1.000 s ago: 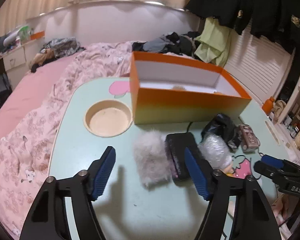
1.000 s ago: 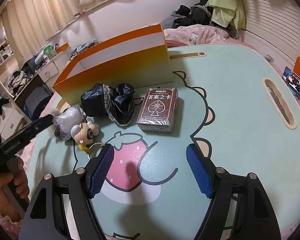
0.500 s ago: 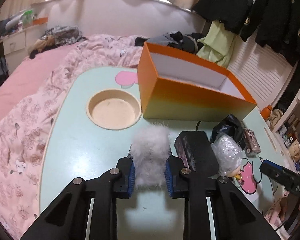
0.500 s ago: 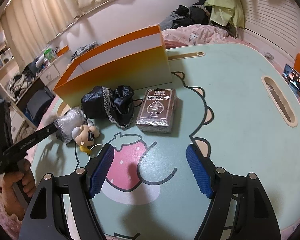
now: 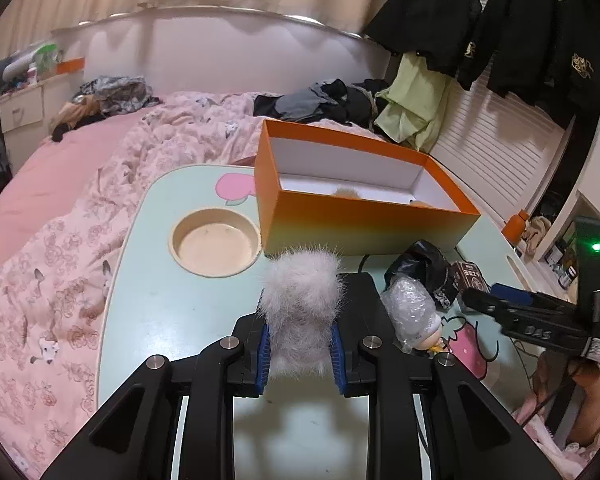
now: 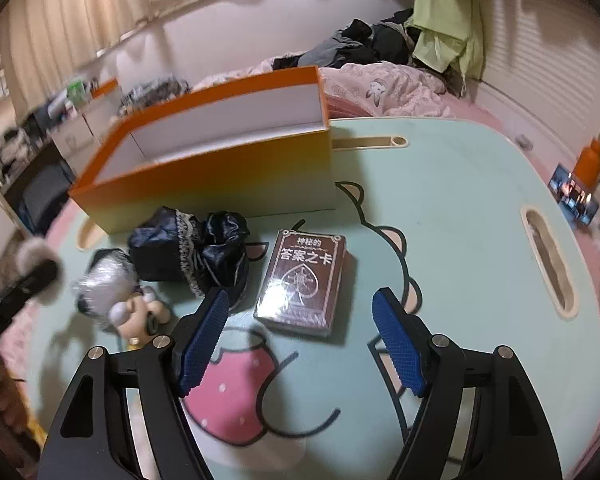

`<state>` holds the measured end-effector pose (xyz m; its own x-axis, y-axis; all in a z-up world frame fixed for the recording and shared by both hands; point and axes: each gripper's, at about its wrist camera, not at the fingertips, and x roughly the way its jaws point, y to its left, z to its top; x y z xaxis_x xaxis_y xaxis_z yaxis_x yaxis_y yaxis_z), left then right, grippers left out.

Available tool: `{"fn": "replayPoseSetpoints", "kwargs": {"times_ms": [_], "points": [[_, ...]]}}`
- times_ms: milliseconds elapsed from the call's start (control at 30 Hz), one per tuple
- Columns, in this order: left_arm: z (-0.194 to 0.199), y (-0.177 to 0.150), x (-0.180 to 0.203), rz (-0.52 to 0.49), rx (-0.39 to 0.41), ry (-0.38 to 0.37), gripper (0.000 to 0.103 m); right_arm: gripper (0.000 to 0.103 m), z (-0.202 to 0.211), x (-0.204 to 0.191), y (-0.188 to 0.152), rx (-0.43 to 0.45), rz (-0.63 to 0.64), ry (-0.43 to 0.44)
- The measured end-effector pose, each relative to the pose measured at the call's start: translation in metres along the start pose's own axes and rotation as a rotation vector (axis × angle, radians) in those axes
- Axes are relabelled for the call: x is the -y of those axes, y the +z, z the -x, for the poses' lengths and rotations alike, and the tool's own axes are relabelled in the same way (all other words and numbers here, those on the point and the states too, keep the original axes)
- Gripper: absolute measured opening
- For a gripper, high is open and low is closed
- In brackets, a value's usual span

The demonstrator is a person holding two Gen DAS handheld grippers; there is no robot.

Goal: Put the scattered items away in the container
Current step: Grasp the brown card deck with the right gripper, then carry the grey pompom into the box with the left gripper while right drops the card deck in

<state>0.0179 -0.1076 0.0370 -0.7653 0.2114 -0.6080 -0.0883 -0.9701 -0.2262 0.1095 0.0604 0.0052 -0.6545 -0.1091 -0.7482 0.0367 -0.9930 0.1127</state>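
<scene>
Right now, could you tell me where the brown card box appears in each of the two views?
Left wrist view: the brown card box peeks out at right, mostly hidden behind the black pouch.
Right wrist view: it lies in full at centre, ahead of the open right claw.
Shared landmark: the orange box.

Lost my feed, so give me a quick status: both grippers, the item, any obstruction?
Left gripper shut on grey fluffy piece, lifted. Right gripper open, hovering by card box. Orange box ahead, path looks open.
</scene>
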Motion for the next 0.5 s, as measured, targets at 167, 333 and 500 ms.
{"fn": "replayPoseSetpoints", "kwargs": {"times_ms": [167,333,500], "points": [[0.0,-0.001,0.005,-0.008,-0.001,-0.005,0.023,0.043,0.004,0.0,-0.011,0.008,0.032,0.006],[0.003,0.003,0.01,-0.016,0.009,-0.015,0.023,0.043,0.019,0.007,-0.013,0.063,-0.001,0.054],[0.001,0.018,0.023,-0.035,0.029,-0.034,0.023,0.043,0.029,0.003,0.0,0.105,0.008,0.081]]}}
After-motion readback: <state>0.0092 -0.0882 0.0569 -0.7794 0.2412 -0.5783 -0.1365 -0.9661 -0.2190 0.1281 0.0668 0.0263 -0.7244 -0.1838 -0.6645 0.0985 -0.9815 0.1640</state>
